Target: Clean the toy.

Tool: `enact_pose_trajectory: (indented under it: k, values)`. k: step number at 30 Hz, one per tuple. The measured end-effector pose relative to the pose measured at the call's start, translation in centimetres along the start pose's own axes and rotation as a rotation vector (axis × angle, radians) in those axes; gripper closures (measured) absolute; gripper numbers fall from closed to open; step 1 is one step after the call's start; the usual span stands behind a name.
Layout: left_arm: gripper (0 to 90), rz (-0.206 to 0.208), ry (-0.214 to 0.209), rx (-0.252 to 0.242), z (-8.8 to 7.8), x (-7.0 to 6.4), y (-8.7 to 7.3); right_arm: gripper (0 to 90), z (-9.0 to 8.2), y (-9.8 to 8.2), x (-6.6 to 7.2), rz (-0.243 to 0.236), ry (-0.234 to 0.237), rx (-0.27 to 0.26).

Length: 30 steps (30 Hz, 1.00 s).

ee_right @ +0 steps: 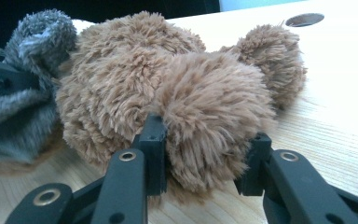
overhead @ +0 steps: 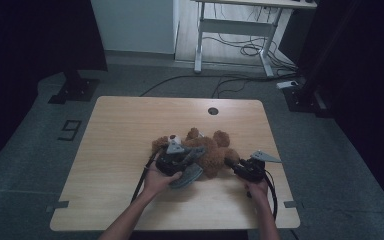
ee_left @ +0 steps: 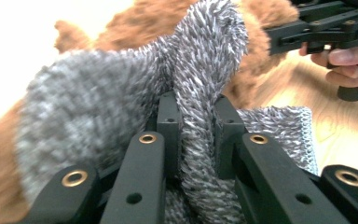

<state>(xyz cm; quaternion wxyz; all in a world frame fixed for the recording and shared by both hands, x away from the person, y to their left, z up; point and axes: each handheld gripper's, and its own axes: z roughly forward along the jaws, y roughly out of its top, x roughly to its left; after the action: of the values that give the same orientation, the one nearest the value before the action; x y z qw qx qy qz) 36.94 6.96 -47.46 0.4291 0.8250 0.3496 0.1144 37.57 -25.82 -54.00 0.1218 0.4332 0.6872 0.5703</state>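
My left tool (ee_left: 193, 135) pinches the grey fuzzy cloth (ee_left: 121, 84) over the teddy bear (ee_right: 135, 84); my right tool (ee_right: 205, 154) clamps its leg (ee_right: 214, 116). Dressing looks partway, cloth not yet fitted.

The cloth (overhead: 190, 172) lies on the table (overhead: 120, 150), touching the teddy bear's (overhead: 212, 150) left.

Wooden table (overhead: 120, 150) w/ a round cable hole (overhead: 213, 111) near its far edge, tape bits at the near corners. Grey floor around it; a "9" (overhead: 70, 129) marked on the floor left of the table, black stand bases (overhead: 74, 90) at far left & far right. Behind: a white desk frame (overhead: 237, 30) w/ loose cables (overhead: 240, 50) under it, more cable running across the floor toward the table.
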Motion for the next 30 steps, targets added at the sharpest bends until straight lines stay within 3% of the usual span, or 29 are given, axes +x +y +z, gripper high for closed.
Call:
enact_pose_trajectory:
  k: [4,7,12,17,20,23,25,28,30]
  values:
    - [76.3,-0.028,0.008,-0.006,-1.2,1.2,-0.4,62.8,0.0,0.0,0.0,0.003,0.002,-0.002]
    - [76.3,-0.027,0.010,-0.019,-1.5,0.9,0.0,62.8,0.1,0.0,0.0,0.007,0.001,-0.005]
    - [76.3,0.011,-0.006,-0.046,-1.2,-0.6,1.7,62.8,0.1,-0.1,0.0,0.010,-0.001,-0.005]
    - [76.3,0.051,-0.041,-0.056,0.4,-3.1,4.2,62.8,0.1,-0.1,0.0,0.011,-0.001,-0.007]
    - [76.3,0.067,-0.056,-0.048,1.3,-3.9,4.7,62.8,0.1,-0.1,0.0,0.011,-0.001,-0.006]
    - [76.3,0.081,-0.065,0.005,3.3,-4.7,4.4,62.8,0.0,-0.1,0.0,0.010,0.001,-0.005]
    - [76.3,0.052,-0.079,0.025,4.2,-4.2,3.7,62.8,0.0,-0.1,-0.1,0.011,0.003,-0.004]
    - [76.4,0.019,-0.106,0.018,4.0,-3.5,3.0,62.8,0.0,-0.1,-0.1,0.008,0.005,-0.003]
    - [76.4,0.029,-0.102,0.024,3.7,-3.4,2.6,62.8,0.0,-0.1,-0.1,0.009,0.005,-0.004]
